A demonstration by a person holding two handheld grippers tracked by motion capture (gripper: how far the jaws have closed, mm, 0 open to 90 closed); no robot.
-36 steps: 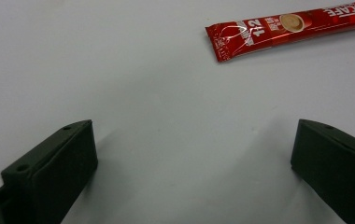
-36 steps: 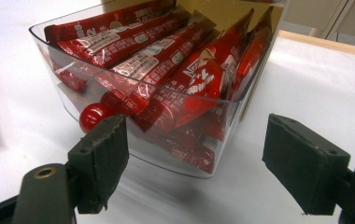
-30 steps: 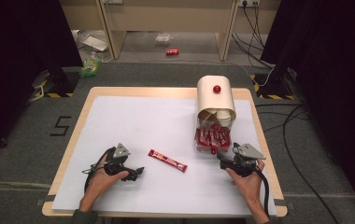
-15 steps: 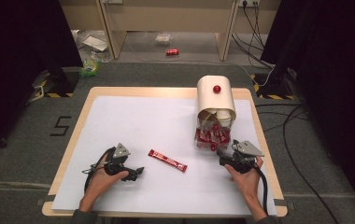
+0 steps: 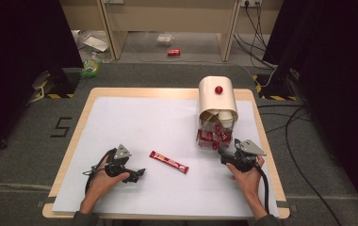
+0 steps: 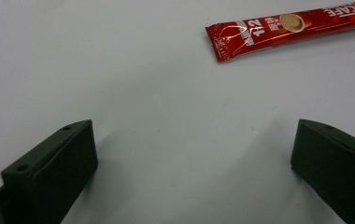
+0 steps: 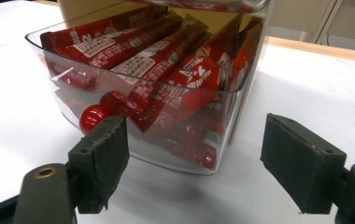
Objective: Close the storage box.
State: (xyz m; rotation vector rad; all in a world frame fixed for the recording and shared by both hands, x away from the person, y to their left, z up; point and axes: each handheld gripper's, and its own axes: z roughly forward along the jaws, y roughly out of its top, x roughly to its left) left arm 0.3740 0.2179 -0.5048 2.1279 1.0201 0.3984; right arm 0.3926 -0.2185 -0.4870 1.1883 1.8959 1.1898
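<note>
A red coffee stick packet [image 5: 169, 162] lies flat on the white table cover, between the two hands. My left gripper [image 5: 138, 174] rests low at the front left, open, with the packet's end [image 6: 259, 35] ahead of its jaws and apart from them. A clear bin [image 7: 152, 88] full of red packets juts from the front of a cream dispenser [image 5: 217, 98] with a red knob. My right gripper [image 5: 223, 154] is open and sits just in front of that bin, with nothing between its jaws.
The wooden table edge [image 5: 267, 141] runs close by the right hand. Cables [image 5: 299, 122] trail on the floor to the right. A red packet [image 5: 173, 52] and litter lie on the floor beyond the table. White cups [image 5: 225, 116] show under the dispenser's hood.
The right gripper has crept a little forward toward the clear bin. The left gripper and the loose packet have stayed put.
</note>
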